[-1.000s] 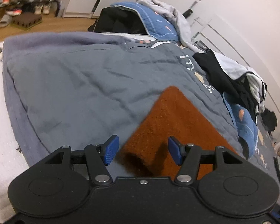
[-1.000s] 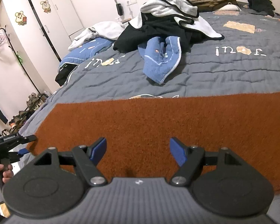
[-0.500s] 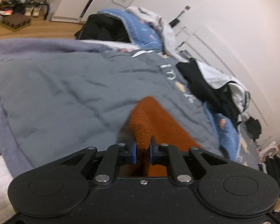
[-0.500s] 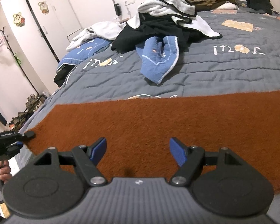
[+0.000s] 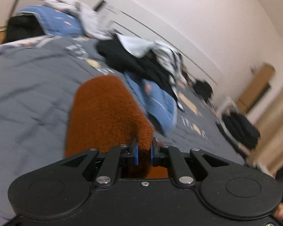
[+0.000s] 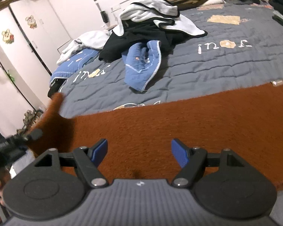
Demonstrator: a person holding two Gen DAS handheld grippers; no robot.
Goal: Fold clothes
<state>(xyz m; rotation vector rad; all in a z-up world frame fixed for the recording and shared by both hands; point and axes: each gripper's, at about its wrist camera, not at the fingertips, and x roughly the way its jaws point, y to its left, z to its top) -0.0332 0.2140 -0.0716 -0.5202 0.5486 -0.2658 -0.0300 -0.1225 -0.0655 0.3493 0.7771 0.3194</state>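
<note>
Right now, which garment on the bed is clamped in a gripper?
The rust-brown fuzzy garment: its end is pinched in the left gripper. The blue quilted piece and black-and-white pile lie untouched.

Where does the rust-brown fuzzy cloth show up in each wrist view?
Left wrist: rust-brown cloth at centre, its end pinched in the left hand-held gripper.
Right wrist: a wide band across the lower half, its left end lifted.
Shared landmark: the blue quilted garment on the grey bedspread.

Your left wrist view is heavily motion-blurred; only the gripper body at bottom stays sharp. Your right wrist view is sharper, smeared only at the left edge. Lighting is soft, even, indoor, with faint shadows. Fisheye bending curves both frames' edges.
</note>
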